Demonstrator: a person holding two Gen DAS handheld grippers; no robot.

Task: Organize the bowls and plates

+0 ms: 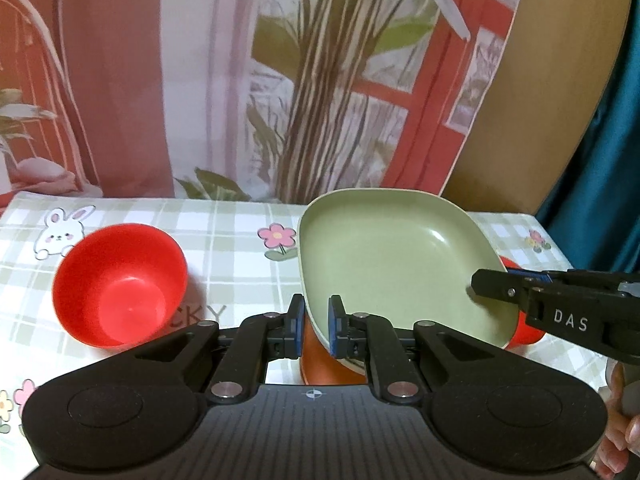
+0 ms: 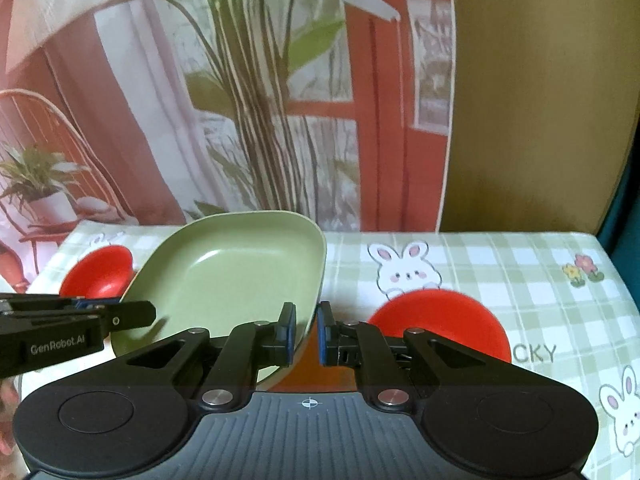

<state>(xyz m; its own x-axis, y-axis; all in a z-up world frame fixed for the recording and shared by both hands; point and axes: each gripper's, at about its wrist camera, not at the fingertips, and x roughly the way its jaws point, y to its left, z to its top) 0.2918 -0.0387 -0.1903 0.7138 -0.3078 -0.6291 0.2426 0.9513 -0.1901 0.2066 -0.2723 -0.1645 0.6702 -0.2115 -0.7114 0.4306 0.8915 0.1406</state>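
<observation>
With both my left gripper point(image 1: 316, 326) and right gripper point(image 2: 307, 332) clamped on opposite rims of the green plate point(image 1: 384, 256), I hold it just over a red plate point(image 2: 444, 326), judging the next move a level set-down.

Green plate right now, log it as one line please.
green plate: held tilted | left gripper: shut on rim | right gripper: shut on rim | below: red dish

The desk point(image 1: 224, 240) is covered by a green checked cloth with rabbits and flowers. Behind it a printed backdrop point(image 1: 240, 80) is hung, flanked by a tan wall point(image 2: 540, 120) and a teal curtain point(image 1: 616, 140).
</observation>
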